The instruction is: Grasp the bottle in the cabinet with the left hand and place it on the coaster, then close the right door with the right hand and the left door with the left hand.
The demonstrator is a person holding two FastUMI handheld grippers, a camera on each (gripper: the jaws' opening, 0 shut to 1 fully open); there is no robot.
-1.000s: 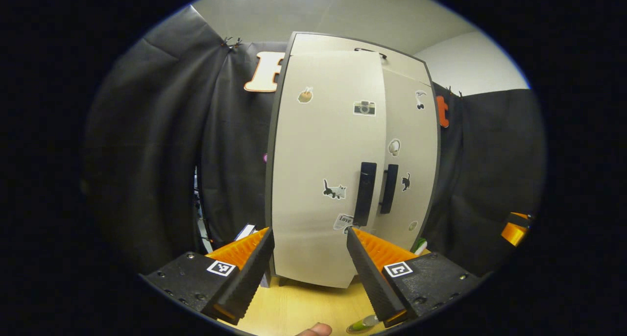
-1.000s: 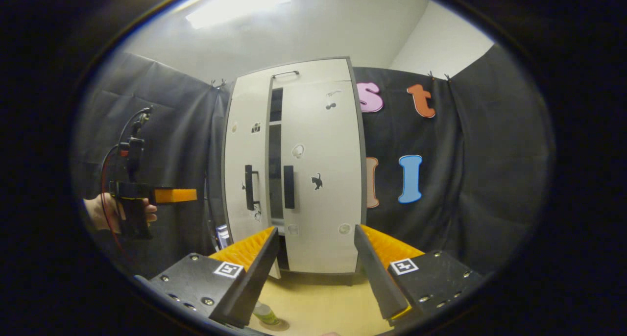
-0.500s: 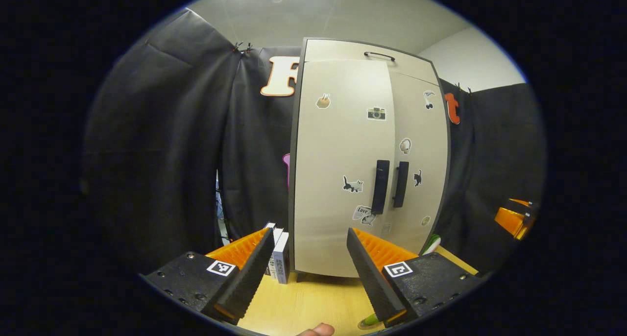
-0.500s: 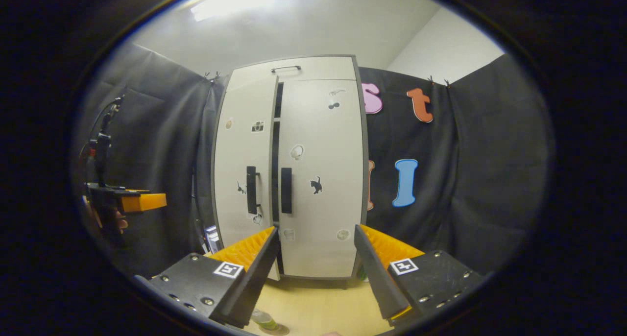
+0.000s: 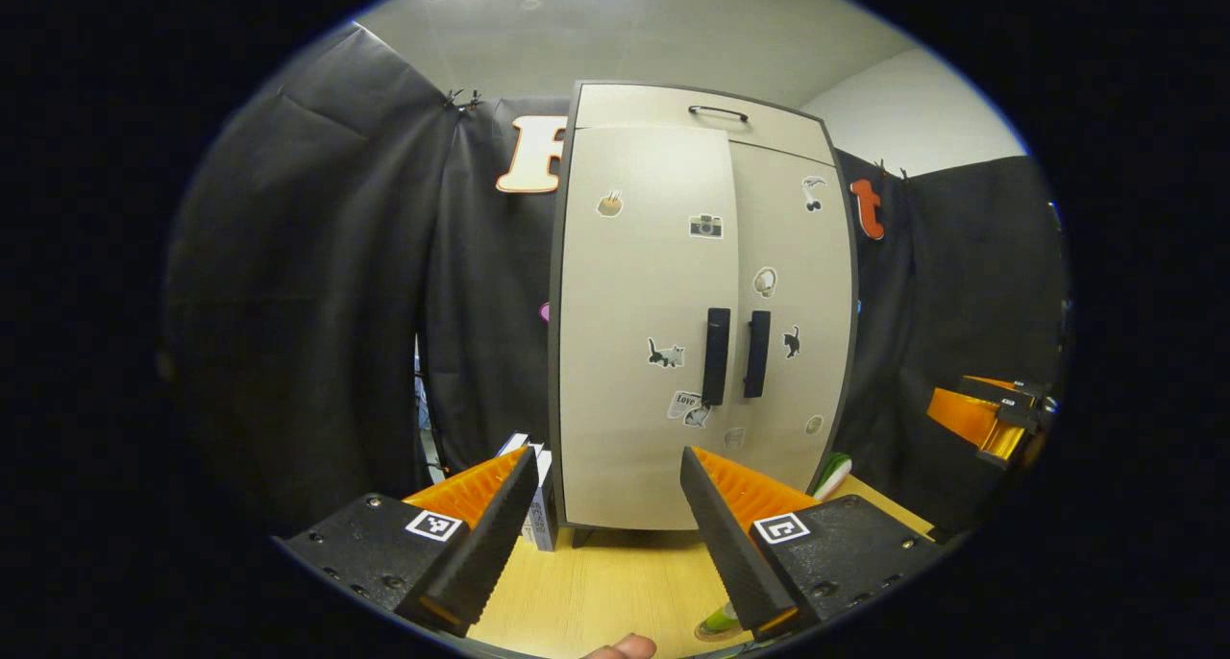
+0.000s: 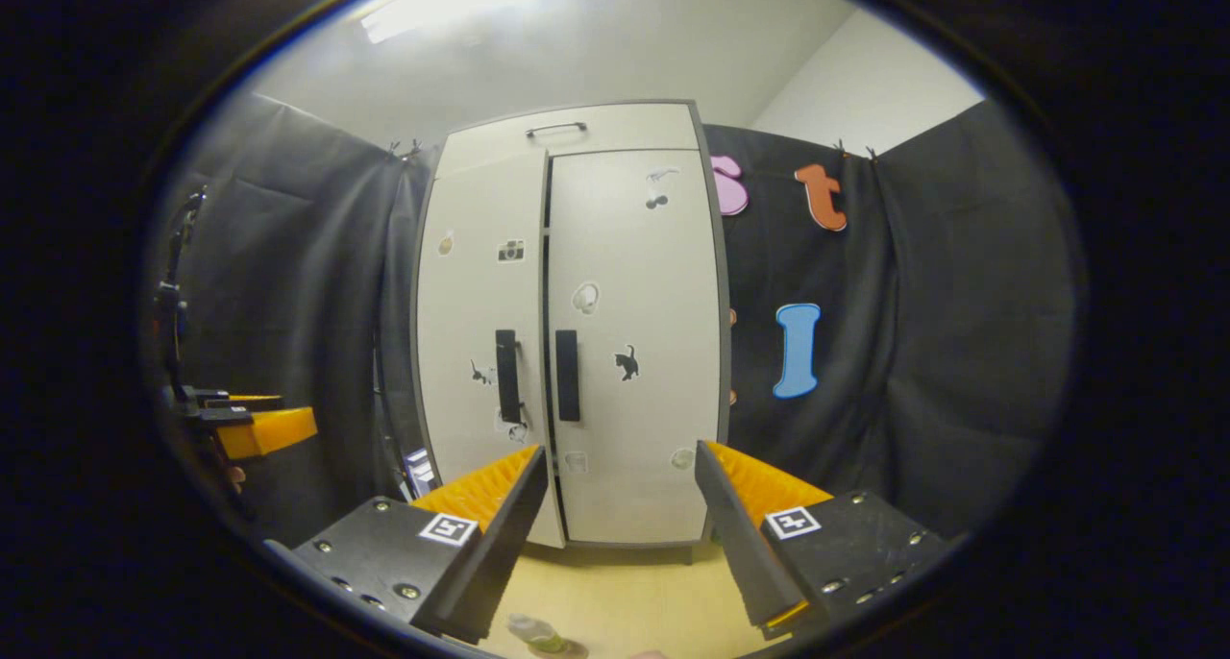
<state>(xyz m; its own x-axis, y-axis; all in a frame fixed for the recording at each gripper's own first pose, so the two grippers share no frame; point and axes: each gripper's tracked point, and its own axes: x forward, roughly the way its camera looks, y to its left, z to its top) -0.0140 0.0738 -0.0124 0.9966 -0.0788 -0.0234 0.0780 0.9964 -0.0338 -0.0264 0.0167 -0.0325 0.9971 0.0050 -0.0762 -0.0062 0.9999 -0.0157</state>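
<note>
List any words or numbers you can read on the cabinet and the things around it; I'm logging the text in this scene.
"Love": on a sticker low on the left door of the cabinet; it is faint.
Print on the white box beside the cabinet: too small to read.
Square markers on the left gripper: patterns only, no words.

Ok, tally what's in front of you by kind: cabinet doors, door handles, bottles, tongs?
Cabinet doors: 2, left door and right door
Door handles: 2
Bottles: 1
Tongs: 2, left tongs and right tongs, both open
Total: 7
</note>
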